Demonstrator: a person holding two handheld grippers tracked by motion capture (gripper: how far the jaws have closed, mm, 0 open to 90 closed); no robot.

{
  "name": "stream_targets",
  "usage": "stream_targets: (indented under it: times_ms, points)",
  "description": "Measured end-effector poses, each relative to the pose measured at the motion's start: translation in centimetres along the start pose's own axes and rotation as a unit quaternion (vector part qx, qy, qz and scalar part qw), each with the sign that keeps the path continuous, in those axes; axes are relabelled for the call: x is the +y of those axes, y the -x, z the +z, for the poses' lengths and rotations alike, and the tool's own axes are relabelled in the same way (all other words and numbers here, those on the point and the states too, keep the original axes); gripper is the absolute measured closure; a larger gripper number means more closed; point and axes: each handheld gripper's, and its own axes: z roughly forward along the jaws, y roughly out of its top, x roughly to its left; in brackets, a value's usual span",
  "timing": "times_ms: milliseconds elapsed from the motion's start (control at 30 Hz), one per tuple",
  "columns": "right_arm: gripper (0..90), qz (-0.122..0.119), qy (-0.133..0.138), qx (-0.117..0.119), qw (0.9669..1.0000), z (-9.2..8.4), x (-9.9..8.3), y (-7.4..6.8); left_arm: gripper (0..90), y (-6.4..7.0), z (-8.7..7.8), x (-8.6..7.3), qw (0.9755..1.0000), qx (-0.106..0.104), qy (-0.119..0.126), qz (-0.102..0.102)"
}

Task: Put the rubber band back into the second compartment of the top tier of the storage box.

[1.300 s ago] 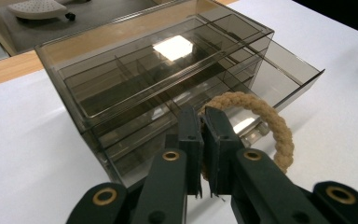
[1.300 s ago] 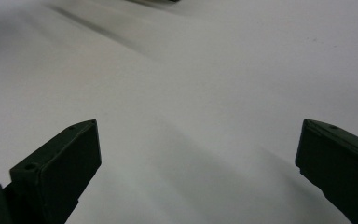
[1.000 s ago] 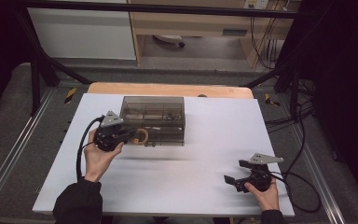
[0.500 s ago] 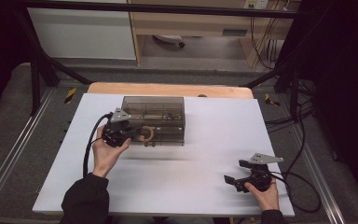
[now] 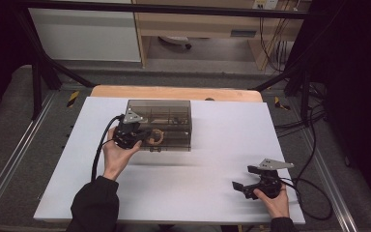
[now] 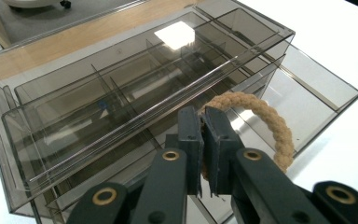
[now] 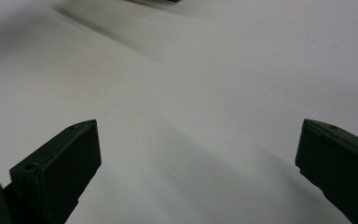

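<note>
Rope ring point(image 6: 261, 123), tan, braided, pinched upright

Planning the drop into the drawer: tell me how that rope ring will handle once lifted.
The rope ring keeps its round shape in the left hand-held gripper, so it is probably fairly stiff. Its twisted fibre looks rough, so it is unlikely to slip. It seems light, and might roll if dropped on edge into the open drawer.
</note>
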Motion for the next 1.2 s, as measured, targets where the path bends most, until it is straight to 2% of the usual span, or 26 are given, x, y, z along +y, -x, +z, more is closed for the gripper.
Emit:
stream_targets:
  times_ms: [400,967,1000,1033,1200]
  points:
    - [0.7,0.000,0.000,0.000,1.0000,0.0,0.0,0.0,85.3,0.0,1.2,0.0,0.9999,0.010,-0.004,0.005]
    - [0.7,0.000,-0.001,0.000,1.0000,0.0,0.0,0.0,85.1,0.7,2.3,-0.4,0.9997,0.008,-0.022,0.013]
    - [0.7,0.000,0.000,0.000,1.0000,0.0,0.0,0.0,85.1,0.9,2.3,-0.5,0.9995,0.012,-0.030,0.004]
    - [0.7,0.000,-0.001,0.000,1.0000,0.0,0.0,0.0,85.1,0.7,2.5,-0.6,0.9996,0.010,-0.024,0.012]
    - [0.7,0.000,-0.001,0.000,1.0000,0.0,0.0,0.0,85.0,0.8,2.6,-0.8,0.9995,0.010,-0.028,0.013]
